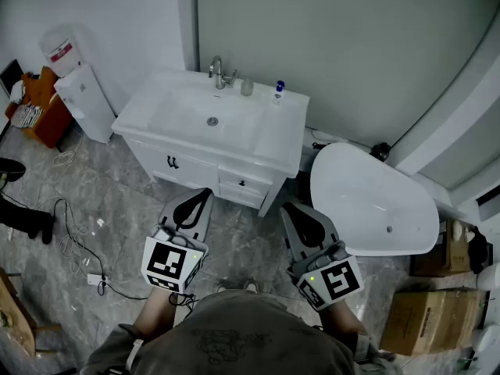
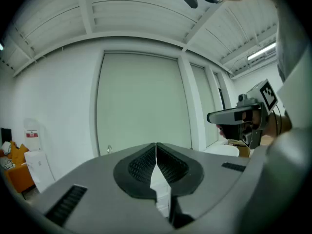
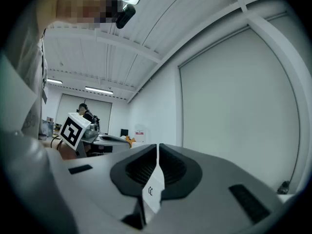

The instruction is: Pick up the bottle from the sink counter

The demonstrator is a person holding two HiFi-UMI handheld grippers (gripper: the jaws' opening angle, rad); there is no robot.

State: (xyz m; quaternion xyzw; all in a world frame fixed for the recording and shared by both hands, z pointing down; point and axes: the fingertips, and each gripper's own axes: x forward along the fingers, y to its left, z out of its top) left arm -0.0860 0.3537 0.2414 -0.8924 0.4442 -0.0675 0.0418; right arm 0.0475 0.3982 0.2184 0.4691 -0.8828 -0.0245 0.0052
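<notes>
Bottle (image 1: 279, 91) with blue cap stands on white sink counter (image 1: 273, 135), upper centre of frame, right of faucet (image 1: 219, 72). Left gripper (image 1: 201, 197) and right gripper (image 1: 293, 209) at lower centre, jaws closed together, both empty, well apart from bottle.

Bottle (image 1: 278, 92) at head view's 1 o'clock too small for detail; dark shoe (image 1: 8, 169) at 9 o'clock edge-cropped.

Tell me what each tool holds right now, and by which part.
Nothing is held. The left tool and the right tool are both shut and empty; the bottle stands apart on the sink counter.
</notes>
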